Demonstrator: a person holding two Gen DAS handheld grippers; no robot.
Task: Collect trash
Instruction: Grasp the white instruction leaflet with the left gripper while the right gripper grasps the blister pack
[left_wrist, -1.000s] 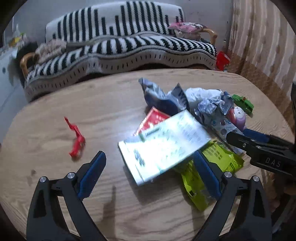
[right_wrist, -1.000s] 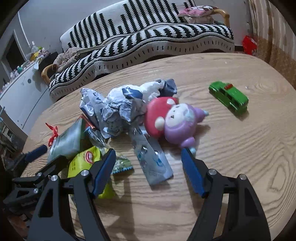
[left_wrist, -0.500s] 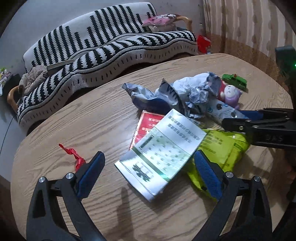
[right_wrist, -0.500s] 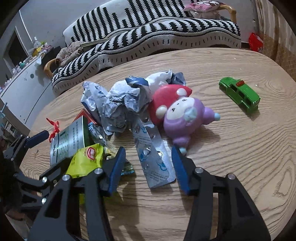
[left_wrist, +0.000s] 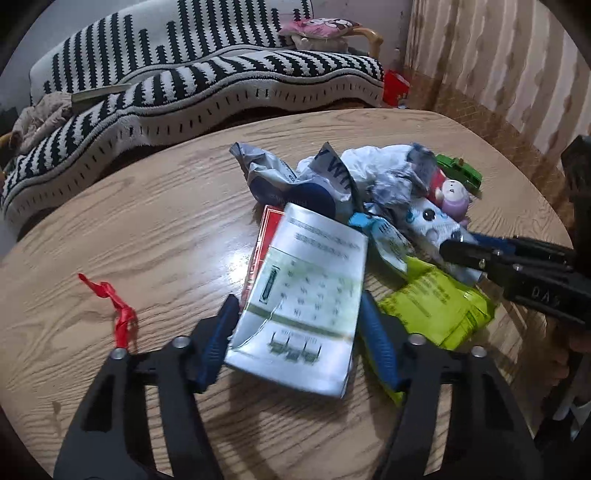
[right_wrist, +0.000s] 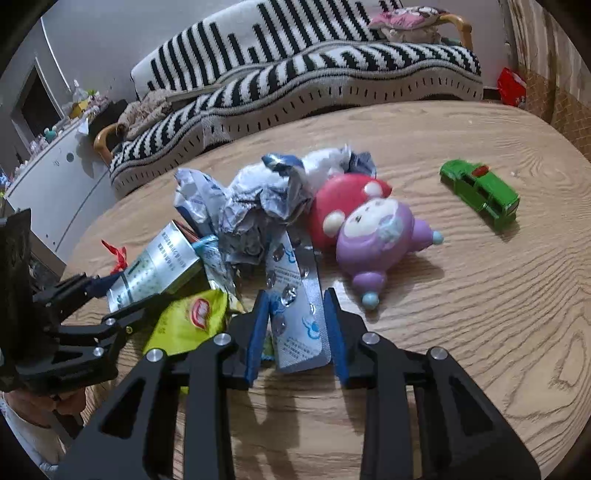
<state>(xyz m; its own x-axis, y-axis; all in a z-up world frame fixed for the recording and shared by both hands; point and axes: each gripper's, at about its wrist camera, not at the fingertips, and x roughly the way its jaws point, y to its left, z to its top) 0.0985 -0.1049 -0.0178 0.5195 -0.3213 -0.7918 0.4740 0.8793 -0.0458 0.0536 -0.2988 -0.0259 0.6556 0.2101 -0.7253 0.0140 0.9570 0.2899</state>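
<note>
Both grippers narrowed | left gripper (left_wrist: 299, 328) brackets silver packet (left_wrist: 306, 291) | contact blurred
</note>
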